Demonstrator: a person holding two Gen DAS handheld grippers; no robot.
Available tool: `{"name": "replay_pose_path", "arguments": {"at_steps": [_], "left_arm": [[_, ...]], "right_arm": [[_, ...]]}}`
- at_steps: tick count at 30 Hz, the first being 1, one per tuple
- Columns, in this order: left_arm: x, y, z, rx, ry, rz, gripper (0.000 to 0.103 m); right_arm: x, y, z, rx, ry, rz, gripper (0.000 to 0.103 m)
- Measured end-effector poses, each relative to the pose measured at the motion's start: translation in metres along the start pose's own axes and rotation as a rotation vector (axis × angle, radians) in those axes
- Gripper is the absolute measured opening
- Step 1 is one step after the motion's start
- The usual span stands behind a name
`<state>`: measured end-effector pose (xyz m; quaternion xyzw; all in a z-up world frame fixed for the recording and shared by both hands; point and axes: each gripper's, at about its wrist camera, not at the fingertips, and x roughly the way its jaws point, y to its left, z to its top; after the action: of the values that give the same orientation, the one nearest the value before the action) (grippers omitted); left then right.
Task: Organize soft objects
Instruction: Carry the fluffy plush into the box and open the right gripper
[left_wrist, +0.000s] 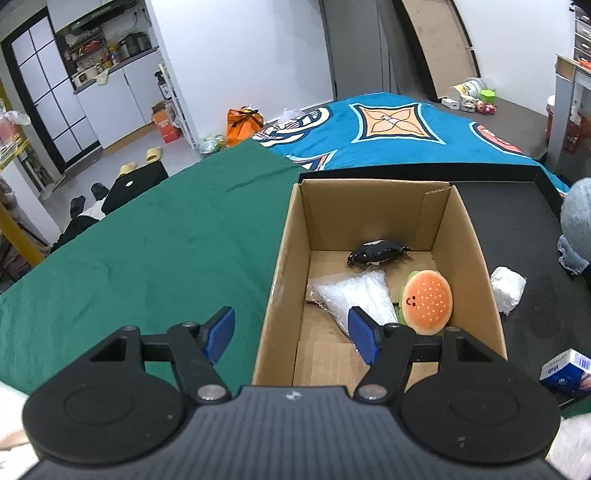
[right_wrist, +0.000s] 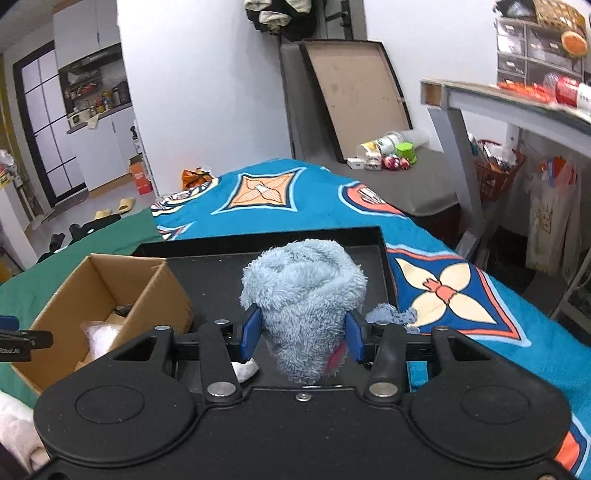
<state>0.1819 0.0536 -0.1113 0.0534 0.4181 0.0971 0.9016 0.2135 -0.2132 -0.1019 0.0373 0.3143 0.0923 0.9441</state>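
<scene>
An open cardboard box (left_wrist: 288, 266) holds a burger plush (left_wrist: 426, 302), a clear bubble-wrap piece (left_wrist: 354, 295) and a black glossy soft item (left_wrist: 376, 253). My left gripper (left_wrist: 291, 334) is open and empty, held over the box's near left wall. My right gripper (right_wrist: 303, 332) is shut on a fluffy blue plush (right_wrist: 304, 291) and holds it above the black tray (right_wrist: 373, 236). The plush also shows at the right edge of the left wrist view (left_wrist: 578, 218). The box also shows in the right wrist view (right_wrist: 147, 291).
A crumpled white wad (left_wrist: 508, 290) and a small blue-white carton (left_wrist: 563, 373) lie on the tray right of the box. A green cloth (left_wrist: 155, 243) covers the left side, a blue patterned blanket (right_wrist: 325, 199) lies beyond. A table (right_wrist: 480, 99) stands at the right.
</scene>
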Motion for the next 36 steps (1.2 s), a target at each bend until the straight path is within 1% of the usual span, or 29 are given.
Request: {"name": "replay_pose_path", "arguments": {"at_steps": [3,9,15,17,23,28,34,36], "left_arm": [[0.001,0.004,-0.001,-0.017,0.004,-0.027,0.065],[0.004,0.010,-0.005,-0.057,-0.017,-0.061,0.061],[0.008,0.020,-0.011,-0.104,-0.019,-0.093,0.048],[0.010,0.025,-0.014,-0.126,-0.015,-0.106,0.041],[0.011,0.036,-0.020,-0.184,-0.020,-0.137,0.033],[0.011,0.043,-0.025,-0.217,-0.025,-0.151,0.031],[0.013,0.049,-0.027,-0.248,-0.021,-0.190,0.023],[0.014,0.050,-0.028,-0.253,-0.024,-0.193,0.022]], "right_arm": [[-0.002,0.009,0.003,-0.022,-0.001,0.020,0.046],[-0.008,0.030,0.010,-0.066,-0.015,0.038,0.046],[-0.010,0.052,0.018,-0.112,-0.025,0.050,0.046],[-0.011,0.060,0.019,-0.125,-0.024,0.054,0.046],[-0.012,0.085,0.021,-0.169,-0.023,0.070,0.046],[-0.013,0.105,0.021,-0.191,-0.016,0.086,0.046],[-0.016,0.130,0.020,-0.221,-0.008,0.113,0.046],[-0.018,0.140,0.019,-0.236,-0.006,0.124,0.046]]}}
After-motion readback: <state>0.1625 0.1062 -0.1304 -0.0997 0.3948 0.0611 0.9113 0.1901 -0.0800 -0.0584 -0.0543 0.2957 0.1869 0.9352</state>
